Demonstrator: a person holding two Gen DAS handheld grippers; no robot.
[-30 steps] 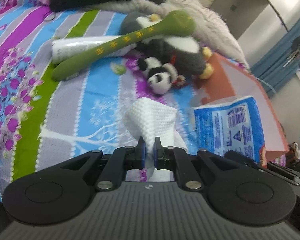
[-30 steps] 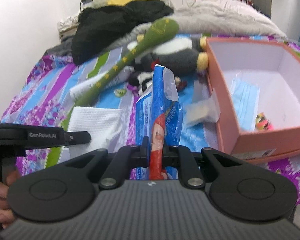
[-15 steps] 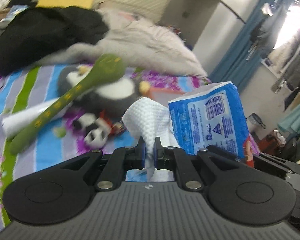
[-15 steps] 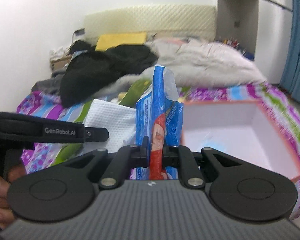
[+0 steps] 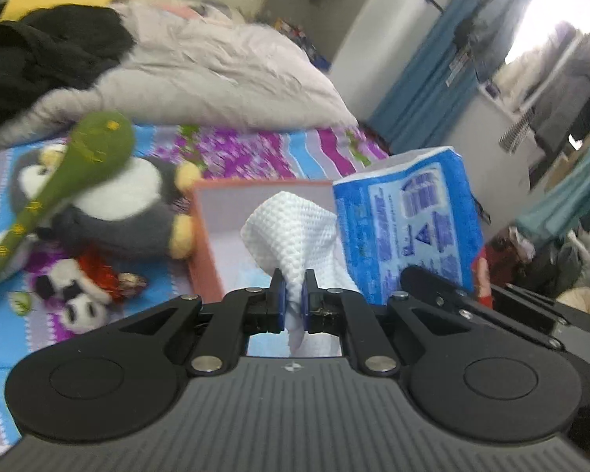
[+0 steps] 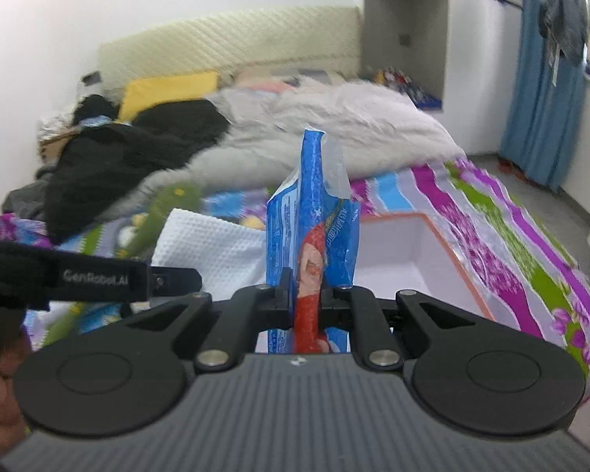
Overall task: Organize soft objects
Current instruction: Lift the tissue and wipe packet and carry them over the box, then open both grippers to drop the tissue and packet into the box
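Observation:
My left gripper (image 5: 292,299) is shut on a white waffle-weave cloth (image 5: 291,232) and holds it in the air in front of the open orange box (image 5: 204,244). My right gripper (image 6: 306,295) is shut on a blue tissue pack (image 6: 314,228), held upright just left of the box (image 6: 448,244). The pack also shows in the left wrist view (image 5: 409,216), close to the right of the cloth. The cloth shows in the right wrist view (image 6: 212,247), left of the pack.
A penguin plush (image 5: 118,204), a green snake plush (image 5: 67,181) and a small panda plush (image 5: 74,299) lie on the striped bedsheet (image 5: 255,149) left of the box. Black clothes (image 6: 129,149) and a grey duvet (image 6: 334,118) lie at the back.
Both grippers have lifted and swung right with their loads. The cloth and the pack now sit in front of the open box rather than over the bedsheet.

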